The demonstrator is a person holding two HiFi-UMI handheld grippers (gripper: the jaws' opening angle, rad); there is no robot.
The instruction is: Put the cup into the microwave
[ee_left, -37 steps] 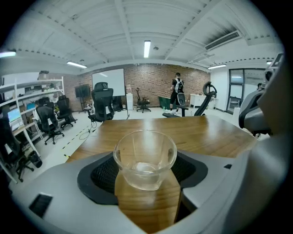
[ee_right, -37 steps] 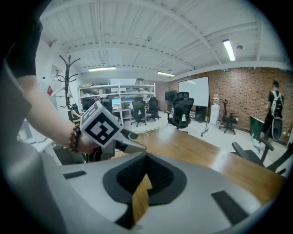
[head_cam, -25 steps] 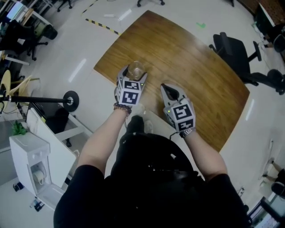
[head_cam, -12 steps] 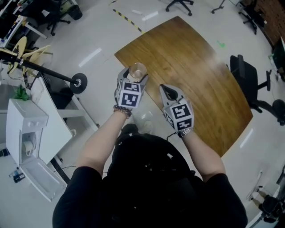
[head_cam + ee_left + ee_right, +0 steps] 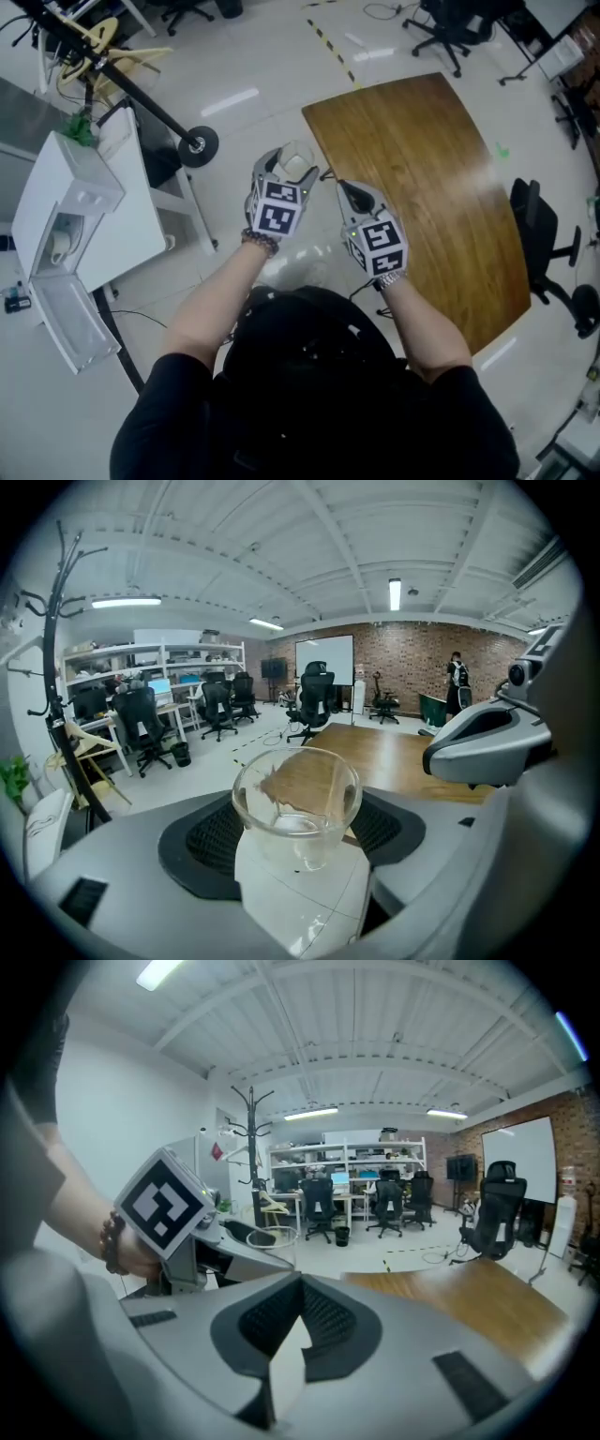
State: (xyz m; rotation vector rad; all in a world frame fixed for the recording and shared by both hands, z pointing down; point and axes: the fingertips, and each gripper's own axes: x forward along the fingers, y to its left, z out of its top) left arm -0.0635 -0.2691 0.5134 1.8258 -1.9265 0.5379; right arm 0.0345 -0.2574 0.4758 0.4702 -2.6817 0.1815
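While left tongs (image 5: 292, 172) clamp cup (image 5: 296, 803), right tongs (image 5: 300, 1288) meet.

Clear, glossy cup (image 5: 296, 803), perhaps glass; polished wood table (image 5: 422, 178)

My cup (image 5: 296, 799), a small clear glass tumbler, empty and upright with its mouth up, sits clamped between my left gripper's (image 5: 292, 165) pads, held in the air.
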